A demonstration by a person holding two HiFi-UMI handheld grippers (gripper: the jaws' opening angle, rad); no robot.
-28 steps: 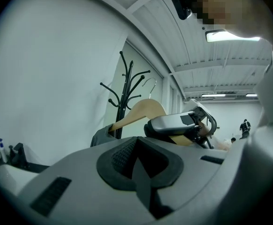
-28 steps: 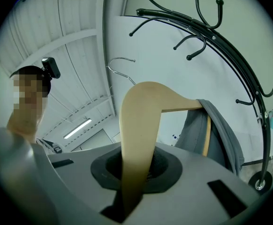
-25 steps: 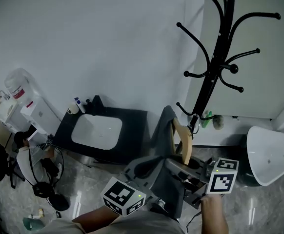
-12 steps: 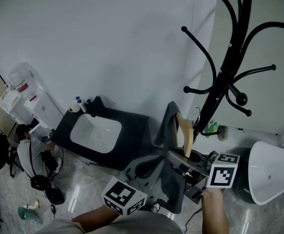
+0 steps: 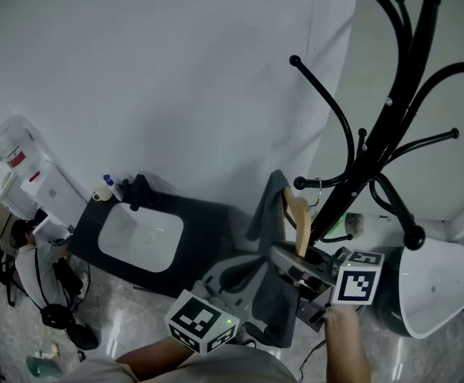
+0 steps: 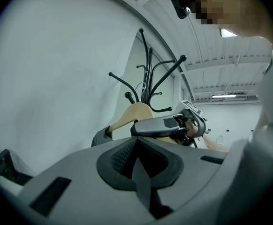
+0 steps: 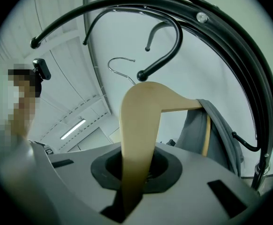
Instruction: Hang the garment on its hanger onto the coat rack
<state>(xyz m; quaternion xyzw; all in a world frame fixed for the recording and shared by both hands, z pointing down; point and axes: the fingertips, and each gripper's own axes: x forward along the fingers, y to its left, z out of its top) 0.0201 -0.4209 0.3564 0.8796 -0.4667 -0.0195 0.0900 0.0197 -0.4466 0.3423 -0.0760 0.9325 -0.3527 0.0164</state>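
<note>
A wooden hanger (image 5: pixel 299 223) carries a grey garment (image 5: pixel 270 211). My right gripper (image 5: pixel 289 265) is shut on the hanger's wooden arm (image 7: pixel 140 121), close below the black coat rack (image 5: pixel 391 110). The hanger's metal hook (image 7: pixel 122 63) stands next to a knobbed rack arm (image 7: pixel 161 55), apart from it. The garment (image 7: pixel 217 135) hangs off the hanger's far end. My left gripper (image 5: pixel 236 278) is low and to the left, shut, with a strip of grey fabric pinched between its pads (image 6: pixel 139 165). In the left gripper view the hanger (image 6: pixel 135 114) and the right gripper (image 6: pixel 167 125) lie just ahead.
A dark stand with a white basin (image 5: pixel 140 234) is against the white wall at left. A water dispenser (image 5: pixel 17 166) stands further left, with cables and small items on the floor (image 5: pixel 57 317). A white rounded seat (image 5: pixel 433 292) sits right of the rack's foot.
The hanger with the garment has come closer to the rack's lower arms, which now stand larger and nearer in the head view. Both grips look unchanged.
</note>
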